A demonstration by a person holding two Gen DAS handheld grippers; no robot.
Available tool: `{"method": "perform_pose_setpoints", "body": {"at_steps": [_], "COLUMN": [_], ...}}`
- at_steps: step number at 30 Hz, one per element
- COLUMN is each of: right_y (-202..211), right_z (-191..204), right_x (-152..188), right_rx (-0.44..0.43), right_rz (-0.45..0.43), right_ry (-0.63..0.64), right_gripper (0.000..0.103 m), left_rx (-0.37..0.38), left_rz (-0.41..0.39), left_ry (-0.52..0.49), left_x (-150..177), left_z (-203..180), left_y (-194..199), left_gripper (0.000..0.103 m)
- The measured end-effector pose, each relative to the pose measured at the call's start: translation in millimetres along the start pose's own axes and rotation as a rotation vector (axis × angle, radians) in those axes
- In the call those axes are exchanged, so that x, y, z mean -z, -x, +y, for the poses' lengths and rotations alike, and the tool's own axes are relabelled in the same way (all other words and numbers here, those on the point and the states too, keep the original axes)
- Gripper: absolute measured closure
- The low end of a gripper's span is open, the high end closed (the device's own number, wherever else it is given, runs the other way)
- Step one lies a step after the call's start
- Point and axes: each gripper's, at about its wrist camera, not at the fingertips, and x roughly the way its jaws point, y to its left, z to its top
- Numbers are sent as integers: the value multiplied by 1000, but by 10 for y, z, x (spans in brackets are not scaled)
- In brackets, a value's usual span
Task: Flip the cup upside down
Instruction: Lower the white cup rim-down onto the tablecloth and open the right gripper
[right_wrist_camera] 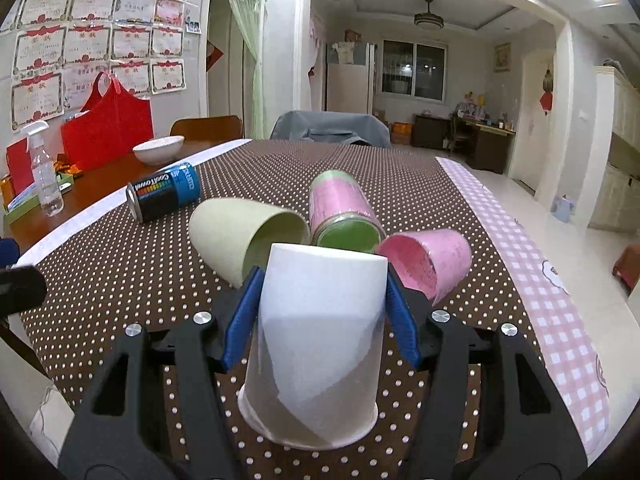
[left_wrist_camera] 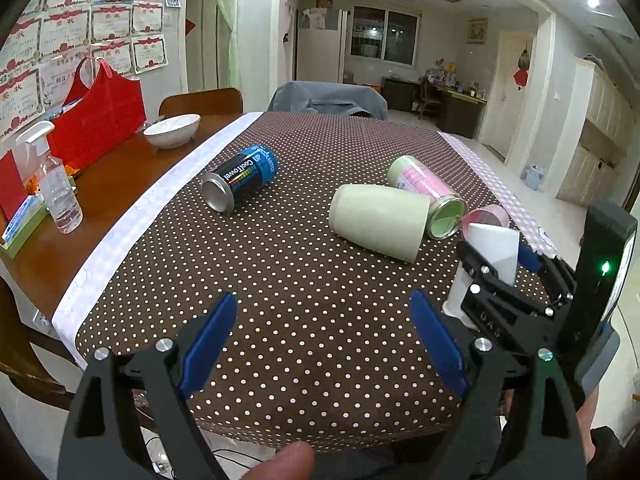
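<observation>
Right gripper (right_wrist_camera: 322, 300) clamped on white cup (right_wrist_camera: 316, 344), rim down on dotted tablecloth (right_wrist_camera: 120, 280). Left gripper (left_wrist_camera: 324, 344) spread wide, holding nothing. Beyond white cup: green cup (right_wrist_camera: 244, 236), pink cup (right_wrist_camera: 428, 264), green-pink can (right_wrist_camera: 340, 208), all lying sideways.
</observation>
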Motion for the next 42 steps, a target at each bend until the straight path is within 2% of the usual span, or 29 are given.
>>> {"method": "perform_pose_setpoints", "body": {"at_steps": [5, 11, 13, 18, 42], "right_y": [72, 212, 242, 289, 788], "right_z": [30, -14, -33, -63, -389], "right_x": [75, 103, 76, -12, -460], "right_rx": [-13, -51, -56, -68, -116], "right_rz": [17, 2, 5, 15, -68], "right_ry": [-6, -46, -56, -78, -170], "right_gripper": [43, 12, 7, 6, 6], "left_rx": [4, 3, 3, 6, 2], "left_rz": [-2, -6, -8, -21, -111], "left_ry": [-5, -10, -13, -21, -69], "left_x": [-7, -6, -13, -35, -163], "left_z": [-20, -37, -50, -89, -307], "left_y": [12, 34, 44, 103, 531], "left_gripper": [16, 16, 16, 16, 16]}}
